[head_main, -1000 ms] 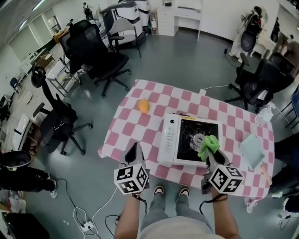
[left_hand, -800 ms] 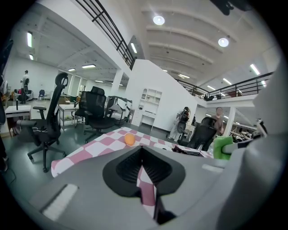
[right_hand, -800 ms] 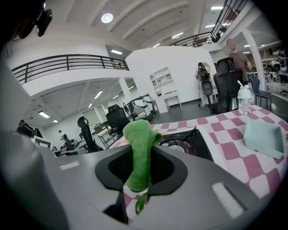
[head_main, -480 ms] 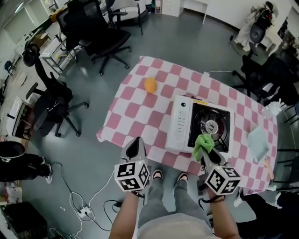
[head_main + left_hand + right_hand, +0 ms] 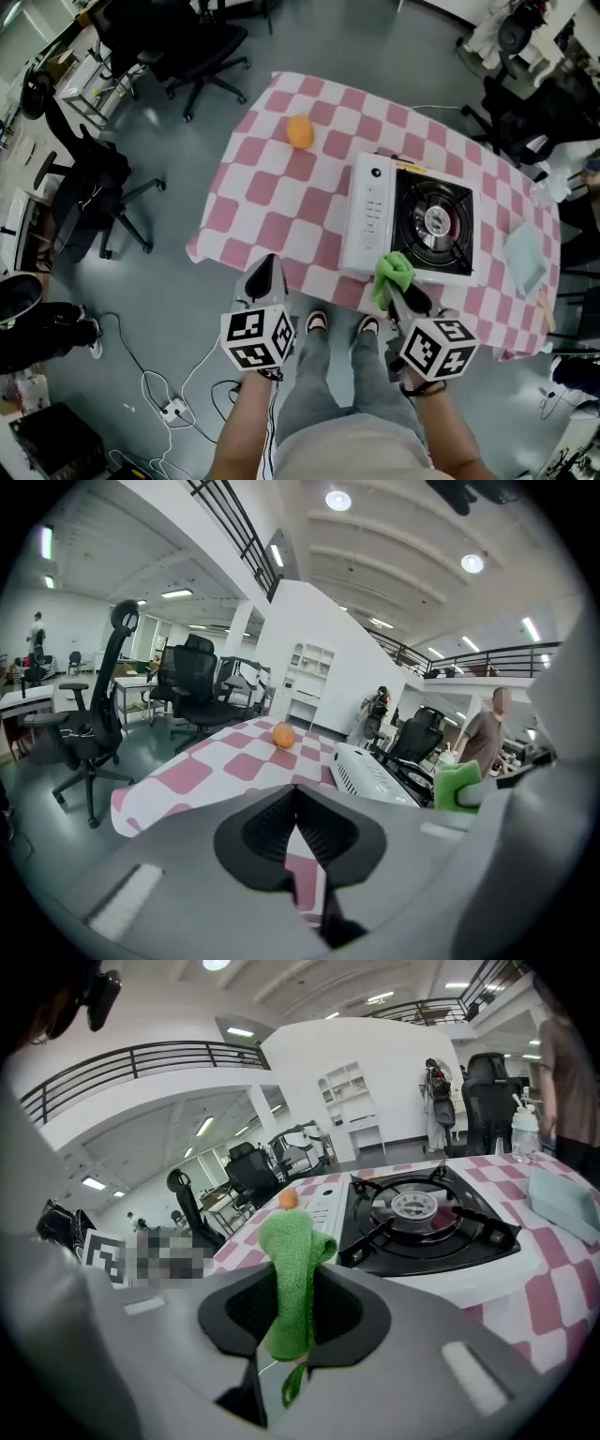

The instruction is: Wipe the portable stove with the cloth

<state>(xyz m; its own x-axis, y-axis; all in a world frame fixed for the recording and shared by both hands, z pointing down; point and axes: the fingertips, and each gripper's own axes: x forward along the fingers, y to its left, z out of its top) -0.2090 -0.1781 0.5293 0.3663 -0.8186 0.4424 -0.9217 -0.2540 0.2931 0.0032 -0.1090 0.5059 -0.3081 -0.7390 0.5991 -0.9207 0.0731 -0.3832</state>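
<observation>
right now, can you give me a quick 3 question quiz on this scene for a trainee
1. True or false: the green cloth lies spread flat on the portable stove.
2. Where is the orange? A: on the stove. B: on the checked tablecloth, apart from the stove. C: wrapped in the cloth.
3. Fill in: the left gripper has its jaws ____.

Key
1. False: the right gripper is clamped on it.
2. B
3. together, with nothing between them
</observation>
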